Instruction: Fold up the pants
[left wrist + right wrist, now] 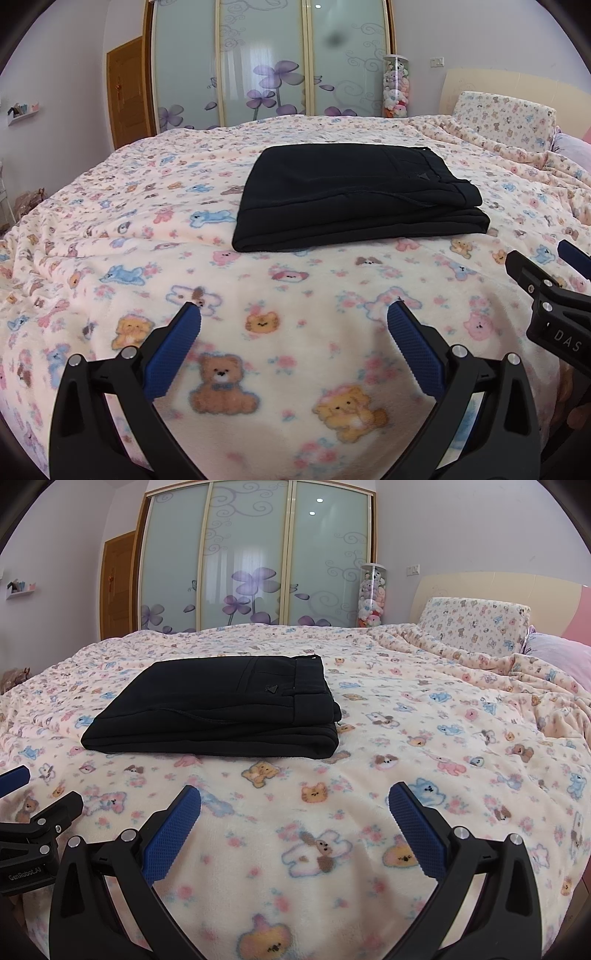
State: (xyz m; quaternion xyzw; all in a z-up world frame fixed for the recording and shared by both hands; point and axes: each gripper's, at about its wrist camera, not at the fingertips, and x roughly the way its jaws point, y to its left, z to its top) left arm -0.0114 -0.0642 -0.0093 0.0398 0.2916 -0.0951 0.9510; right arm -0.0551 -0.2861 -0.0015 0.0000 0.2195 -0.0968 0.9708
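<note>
Black pants [354, 195] lie folded into a compact stack on the bed, waistband toward the right; in the right wrist view the pants [221, 709] sit left of centre. My left gripper [293, 315] hovers open over the blanket, well short of the pants, nothing between its blue pads. My right gripper [294, 797] is likewise open and empty, nearer the bed's front edge than the pants. Each gripper shows at the edge of the other's view: the right gripper [537, 258] and the left gripper [46, 788].
A pink teddy-bear blanket [147, 229] covers the whole bed. A matching pillow [476, 624] and a headboard [498, 587] stand at the far right. Sliding wardrobe doors [255, 561], a clear tube of plush toys [371, 598] and a wooden door [127, 92] line the back wall.
</note>
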